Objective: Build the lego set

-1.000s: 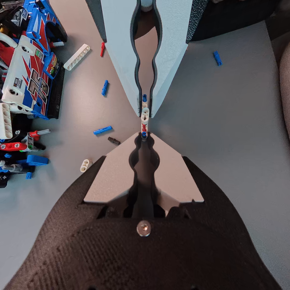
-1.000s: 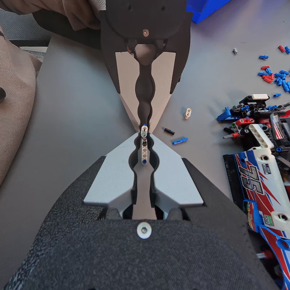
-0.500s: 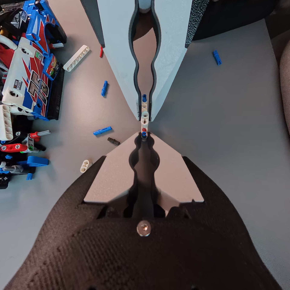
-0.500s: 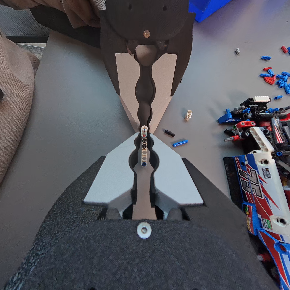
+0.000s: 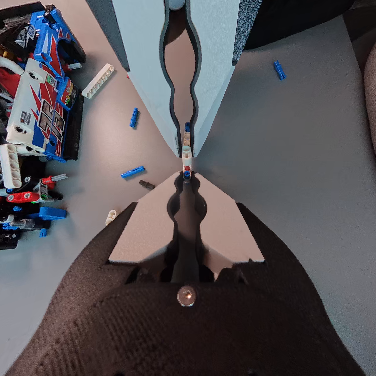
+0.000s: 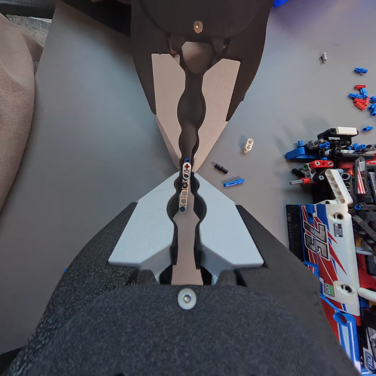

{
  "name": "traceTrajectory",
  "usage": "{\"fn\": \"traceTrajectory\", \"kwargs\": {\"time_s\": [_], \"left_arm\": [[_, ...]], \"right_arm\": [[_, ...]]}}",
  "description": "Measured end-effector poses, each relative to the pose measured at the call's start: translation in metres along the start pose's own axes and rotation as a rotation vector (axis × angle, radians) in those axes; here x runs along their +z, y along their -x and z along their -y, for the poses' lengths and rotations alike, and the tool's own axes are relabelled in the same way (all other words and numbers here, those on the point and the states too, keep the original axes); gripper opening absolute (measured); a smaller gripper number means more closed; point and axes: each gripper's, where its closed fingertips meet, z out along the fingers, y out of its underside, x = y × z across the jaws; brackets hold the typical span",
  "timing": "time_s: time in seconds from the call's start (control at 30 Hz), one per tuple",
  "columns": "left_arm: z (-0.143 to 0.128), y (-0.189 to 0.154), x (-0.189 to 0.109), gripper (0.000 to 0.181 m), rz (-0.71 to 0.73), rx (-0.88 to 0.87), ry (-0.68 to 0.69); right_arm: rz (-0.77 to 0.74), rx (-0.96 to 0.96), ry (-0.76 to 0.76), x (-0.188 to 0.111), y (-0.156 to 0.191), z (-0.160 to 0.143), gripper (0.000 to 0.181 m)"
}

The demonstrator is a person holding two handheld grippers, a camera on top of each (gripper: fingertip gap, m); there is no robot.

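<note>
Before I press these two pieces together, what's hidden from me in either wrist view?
- Left wrist view: the right gripper fingers cover most of the white beam.
- Right wrist view: the small white connector overlaps the beam end; whether it is seated is unclear.
- Right wrist view: the race car is cut off by the frame edge.

Grey tabletop (image 5: 295,142), evenly lit; beige upholstered seat (image 6: 14,101) beside its edge.
</note>
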Motion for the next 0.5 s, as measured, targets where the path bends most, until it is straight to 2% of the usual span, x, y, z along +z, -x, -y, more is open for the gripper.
{"fn": "traceTrajectory", "kwargs": {"time_s": [0.03,0.17,0.5], "left_arm": [[-0.0002,0.0000,0.0000,0.005,-0.001,-0.001,0.000],[-0.0006,0.0004,-0.0003,0.005,-0.005,-0.013,0.001],[-0.0007,-0.0009,-0.0005,0.006,-0.017,-0.029,0.005]], "right_arm": [[0.003,-0.004,0.008,0.0002,-0.0002,0.0003,0.005],[-0.002,-0.024,0.041,0.0031,-0.0014,-0.0020,0.005],[0.006,0.014,-0.023,0.0019,-0.0016,0.0053,0.009]]}}
